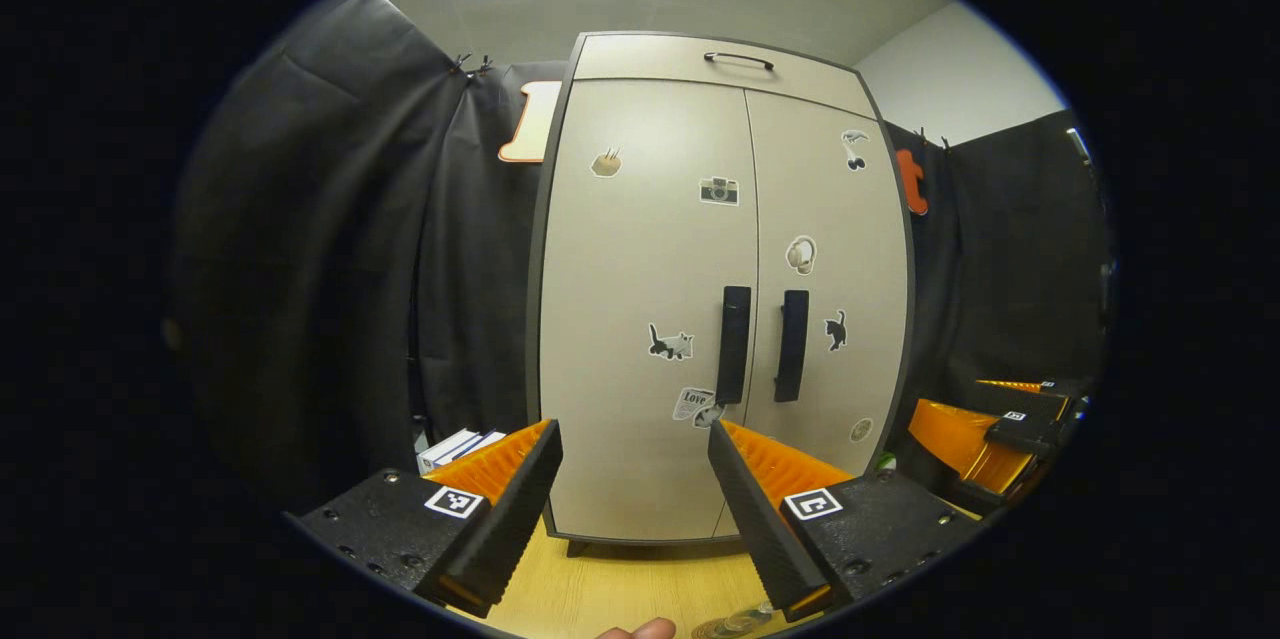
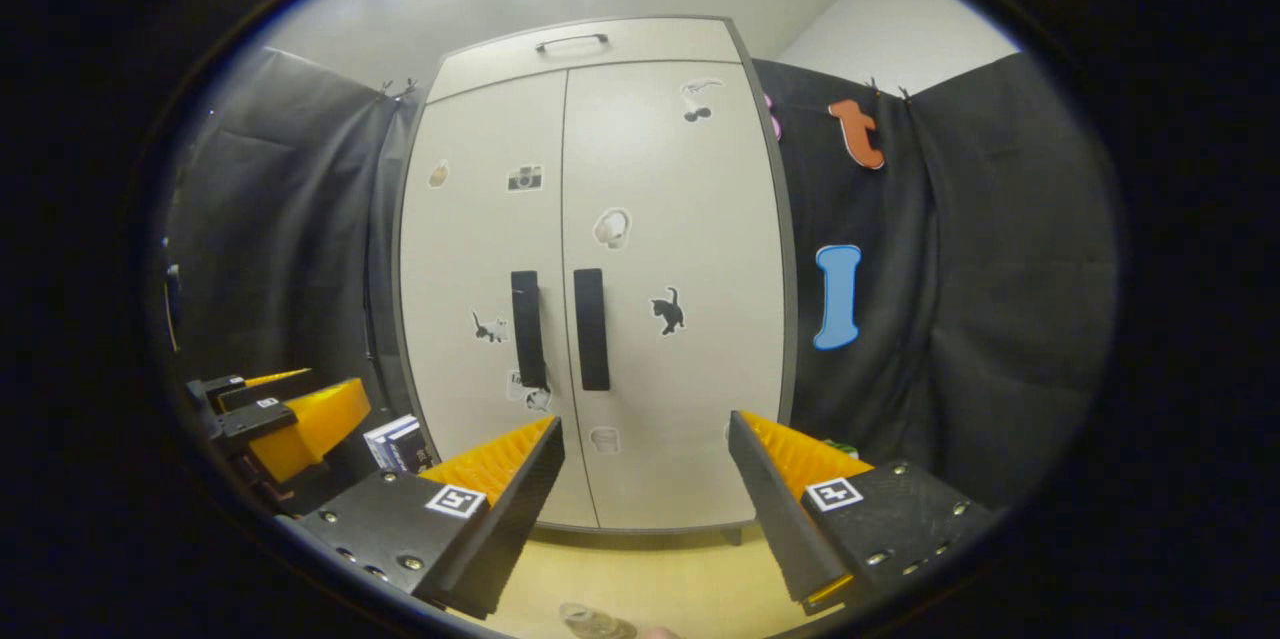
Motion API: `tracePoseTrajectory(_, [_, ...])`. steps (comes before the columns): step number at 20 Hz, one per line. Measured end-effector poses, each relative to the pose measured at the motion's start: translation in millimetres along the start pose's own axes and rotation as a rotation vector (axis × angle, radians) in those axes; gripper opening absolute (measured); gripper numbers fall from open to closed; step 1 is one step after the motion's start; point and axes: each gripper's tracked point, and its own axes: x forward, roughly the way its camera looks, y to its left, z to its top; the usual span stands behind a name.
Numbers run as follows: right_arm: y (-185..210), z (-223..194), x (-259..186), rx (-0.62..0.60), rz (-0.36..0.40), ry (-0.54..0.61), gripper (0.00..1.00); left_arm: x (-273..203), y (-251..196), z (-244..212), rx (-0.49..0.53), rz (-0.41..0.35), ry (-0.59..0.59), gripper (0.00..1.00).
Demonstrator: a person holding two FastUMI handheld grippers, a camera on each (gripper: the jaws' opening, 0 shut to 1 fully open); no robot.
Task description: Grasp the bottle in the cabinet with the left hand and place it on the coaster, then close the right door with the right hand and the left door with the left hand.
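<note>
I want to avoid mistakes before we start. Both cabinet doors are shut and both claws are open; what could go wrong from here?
1. The two door handles stand close together, so the left claw might catch the wrong one, or both.
2. The bottle is hidden behind the shut doors; reaching in blind could knock it over.
3. The right claw waits near the left one, so a swinging door may hit it.

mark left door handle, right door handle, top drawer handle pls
left door handle [image 1: 734, 344], left gripper view, middle of the black bar
right door handle [image 2: 591, 329], right gripper view, middle of the black bar
top drawer handle [image 1: 738, 59], left gripper view, centre of the grip
</note>
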Motion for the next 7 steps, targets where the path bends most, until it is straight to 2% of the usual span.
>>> tracePoseTrajectory(5, [-0.9,1.3,-2.2,-0.004,-0.001,-0.002,1.0,-1.3,-0.2,0.4,0.002,0.001,-0.001,0.94])
tracePoseTrajectory(6, [-0.4,1.7,-2.2,-0.004,0.001,-0.002,0.97,-2.0,-0.4,0.7,0.002,0.0,-0.001,0.94])
tracePoseTrajectory(7, [-0.2,1.7,-2.3,-0.002,0.002,-0.002,1.0,-2.3,-0.6,0.1,0.002,0.001,0.0,0.94])
